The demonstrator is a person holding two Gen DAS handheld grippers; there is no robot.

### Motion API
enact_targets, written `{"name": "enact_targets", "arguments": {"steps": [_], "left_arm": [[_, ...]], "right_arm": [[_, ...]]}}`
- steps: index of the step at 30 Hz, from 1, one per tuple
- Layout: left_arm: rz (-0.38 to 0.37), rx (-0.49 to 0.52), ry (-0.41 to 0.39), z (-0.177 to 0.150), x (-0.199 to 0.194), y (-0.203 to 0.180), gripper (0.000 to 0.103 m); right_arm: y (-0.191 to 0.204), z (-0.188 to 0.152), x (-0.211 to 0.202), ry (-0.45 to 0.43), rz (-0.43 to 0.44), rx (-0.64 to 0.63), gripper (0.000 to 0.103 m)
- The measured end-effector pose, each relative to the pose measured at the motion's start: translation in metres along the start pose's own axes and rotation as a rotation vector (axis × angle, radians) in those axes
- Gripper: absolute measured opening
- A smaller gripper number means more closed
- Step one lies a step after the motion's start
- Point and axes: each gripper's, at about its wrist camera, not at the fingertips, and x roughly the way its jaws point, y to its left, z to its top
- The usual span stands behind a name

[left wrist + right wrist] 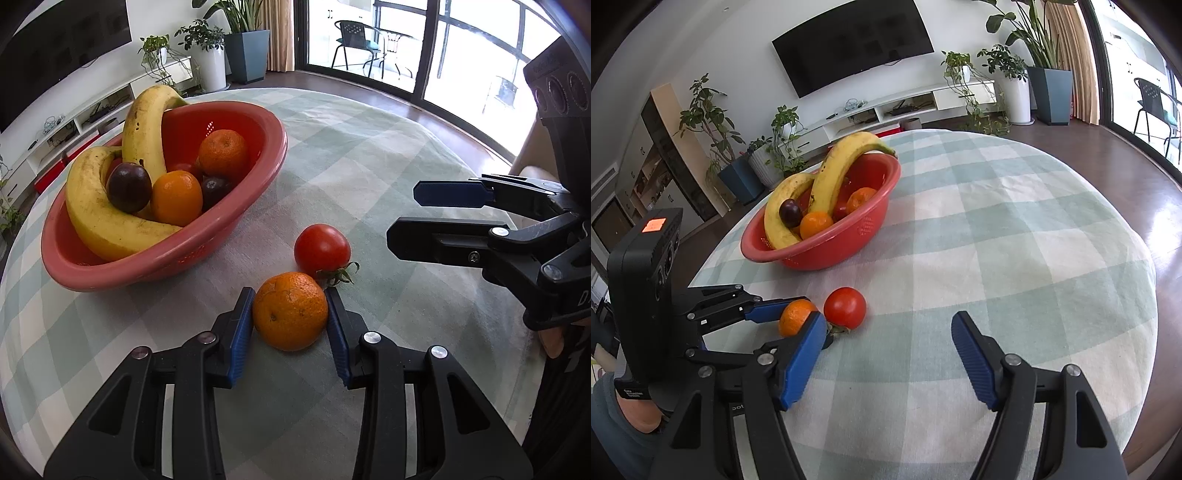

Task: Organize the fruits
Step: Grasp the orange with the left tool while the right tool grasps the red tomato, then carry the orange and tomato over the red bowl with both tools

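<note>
Fruit lies in two places on the table with the checked cloth (pixel 369 155): most of it in the red bowl (pixel 236 229), and two pieces on the cloth in front of the left tongs (pixel 290 314). These left tongs are closed around an orange (pixel 290 311); both blue pads (pixel 242 332) touch its sides, one on each side, and the orange sits low against the cloth, though I cannot tell if it is lifted a little or not. Just beyond the orange, further from the left tongs, lies a red tomato (pixel 322 249) with its green stem end turned toward the orange; the two fruits are very close, maybe touching. The right tongs (pixel 886 354) are wide open and hold nothing, and between their fingers only the cloth is seen. From the right tongs, the orange (pixel 794 317) and the tomato (pixel 845 307) are ahead and to the left, and the left tongs (pixel 798 321) come in from that left side. The bowl (pixel 849 243) stands further ahead than both tongs, to the left of the held orange. Inside it are two bananas (pixel 144 125), two oranges (pixel 222 152) and some dark plums (pixel 129 187). Behind the table a dark screen (pixel 855 38) hangs on the wall, with green plants (pixel 713 114) beside it.
</note>
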Motion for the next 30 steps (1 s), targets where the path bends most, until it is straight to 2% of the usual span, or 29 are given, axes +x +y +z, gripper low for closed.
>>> {"name": "enact_targets", "arguments": {"steps": [11,17,24,27,30], "left_arm": [[-0.001,-0.032,-0.009,-0.005,-0.003,0.004,0.035],[-0.013,-0.110,-0.019,-0.013,-0.014,0.016,0.034],[-0.005,-0.234,-0.119,-0.031,-0.059,0.035,0.034],[-0.020,-0.300,-0.154,-0.043,-0.068,0.048,0.034],[-0.024,-0.324,-0.176,-0.048,-0.076,0.056,0.034]], "right_arm": [[0.002,0.000,0.000,0.007,-0.011,-0.017,0.072],[0.007,-0.002,0.002,0.012,-0.021,-0.045,0.070],[0.023,-0.002,0.007,0.046,-0.038,-0.126,0.062],[0.033,0.000,0.011,0.063,-0.050,-0.159,0.061],[0.040,0.004,0.019,0.091,-0.069,-0.181,0.060]]}}
